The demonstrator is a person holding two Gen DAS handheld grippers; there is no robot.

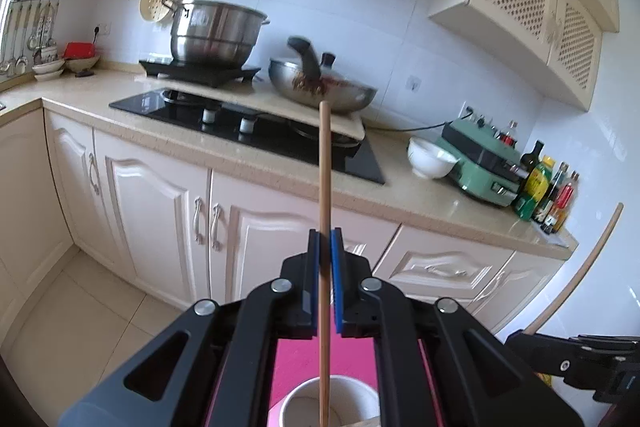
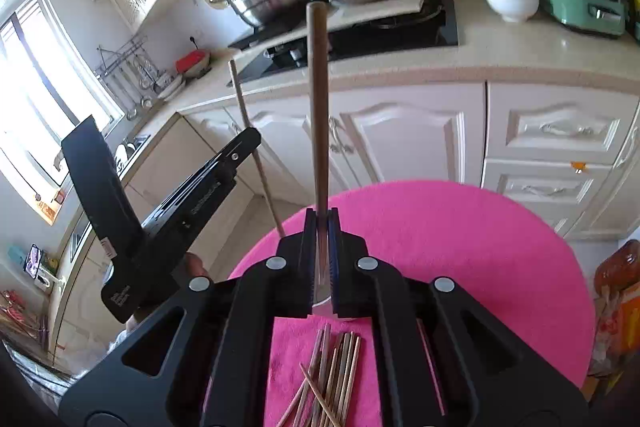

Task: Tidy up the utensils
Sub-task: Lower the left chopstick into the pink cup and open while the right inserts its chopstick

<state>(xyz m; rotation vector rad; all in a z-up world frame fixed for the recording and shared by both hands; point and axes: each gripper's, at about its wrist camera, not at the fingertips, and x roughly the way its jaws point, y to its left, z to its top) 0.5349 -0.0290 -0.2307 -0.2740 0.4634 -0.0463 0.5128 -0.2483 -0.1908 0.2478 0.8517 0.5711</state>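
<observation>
We see a pink round table [image 2: 460,247] near the cream kitchen cabinets [image 2: 400,139]. Above it, our left gripper [image 1: 325,239] pinches 1 thin chopstick [image 1: 325,167], its lower end over a white cup [image 1: 316,399]. Our right gripper [image 2: 321,217] clamps 1 darker chopstick [image 2: 318,87] upright. A loose chopstick pile [image 2: 332,379] lies nearest, on the pink cloth.

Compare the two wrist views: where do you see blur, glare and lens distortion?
Left wrist view: the steel pot and wok are smeared by motion blur, while the left gripper and its chopstick stay sharp; fisheye bends the cabinets. Right wrist view: the window is blown out white, the pans are blurred, and the counter edge curves.
</observation>
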